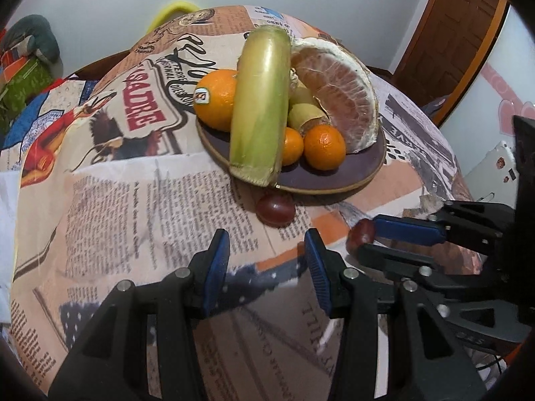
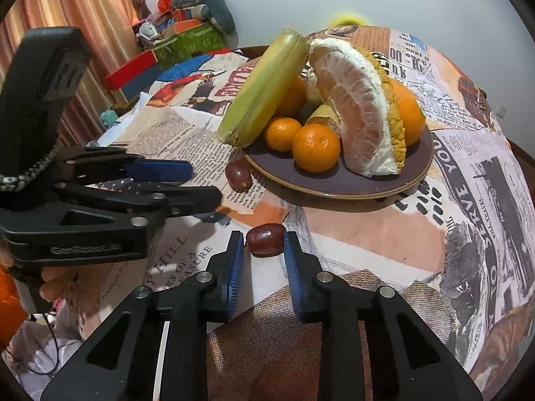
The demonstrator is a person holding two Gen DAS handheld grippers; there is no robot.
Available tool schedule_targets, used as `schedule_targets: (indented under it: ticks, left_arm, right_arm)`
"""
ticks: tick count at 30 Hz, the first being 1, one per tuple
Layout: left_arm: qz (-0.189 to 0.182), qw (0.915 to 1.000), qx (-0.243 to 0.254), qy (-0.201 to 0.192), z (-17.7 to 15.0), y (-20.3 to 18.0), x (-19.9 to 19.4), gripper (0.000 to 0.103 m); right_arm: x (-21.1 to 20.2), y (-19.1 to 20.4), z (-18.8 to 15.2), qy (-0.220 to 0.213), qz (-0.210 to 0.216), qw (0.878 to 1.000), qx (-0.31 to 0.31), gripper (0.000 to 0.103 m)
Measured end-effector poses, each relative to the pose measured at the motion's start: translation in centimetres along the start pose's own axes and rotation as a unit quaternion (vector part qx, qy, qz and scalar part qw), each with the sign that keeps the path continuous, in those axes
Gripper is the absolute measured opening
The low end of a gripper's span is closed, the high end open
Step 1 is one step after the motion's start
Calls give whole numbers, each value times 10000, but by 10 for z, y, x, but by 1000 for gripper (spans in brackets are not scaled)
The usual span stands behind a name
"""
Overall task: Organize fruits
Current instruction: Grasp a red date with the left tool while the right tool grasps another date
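Note:
A purple plate holds a green sugarcane piece, a peeled pomelo wedge, oranges and small tangerines. One red jujube lies on the cloth by the plate's near rim. My left gripper is open and empty just before it. My right gripper is closed on a second red jujube just over the cloth.
The round table wears a newspaper-print cloth. Boxes and a grey cushion are stacked beyond the far left edge. A wooden door stands at the right. A yellow object peeks behind the table.

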State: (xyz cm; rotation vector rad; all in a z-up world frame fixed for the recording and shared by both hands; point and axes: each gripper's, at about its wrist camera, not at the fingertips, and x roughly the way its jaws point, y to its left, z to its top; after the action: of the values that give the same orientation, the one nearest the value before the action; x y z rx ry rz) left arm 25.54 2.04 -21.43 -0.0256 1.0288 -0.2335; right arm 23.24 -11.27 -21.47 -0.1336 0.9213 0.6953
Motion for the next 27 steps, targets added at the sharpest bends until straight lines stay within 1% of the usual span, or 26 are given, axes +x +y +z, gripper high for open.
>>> schedule_targets:
  ticks: [4, 7, 9, 11, 12, 17, 20, 27]
  left_arm:
    - [-31, 10000, 38, 38, 8, -4, 10, 46]
    - [61, 9999, 133, 15, 13, -6, 16, 44]
    - [106, 9998, 143, -5, 15, -6, 19, 41]
    - [126, 9998, 153, -21, 17, -6, 21, 31]
    - [113, 9998, 146, -26, 17, -6, 22, 28]
    - [97, 9998, 184, -66, 15, -9, 18, 28]
    - [97, 9997, 144, -166, 11, -8, 9, 28]
    - [60, 9994, 72, -320, 0, -4, -15, 28]
  right_arm:
    - [-9, -8, 1, -124, -50, 9999, 85, 23]
    - [-14, -15, 2, -194, -93, 9996, 178, 23]
    - [-17, -20, 1, -226, -130, 9994, 236, 23]
    - [-19, -22, -1, -241, -158, 9992, 286, 23]
    - [-20, -23, -2, -239, -156, 9991, 305, 23]
    - [-23, -22, -3, -233, -114, 9989, 380, 23]
    - [-21, -18, -2, -141, -21, 9992, 380, 24]
    - [-9, -6, -1, 13, 0, 9998, 199, 35]
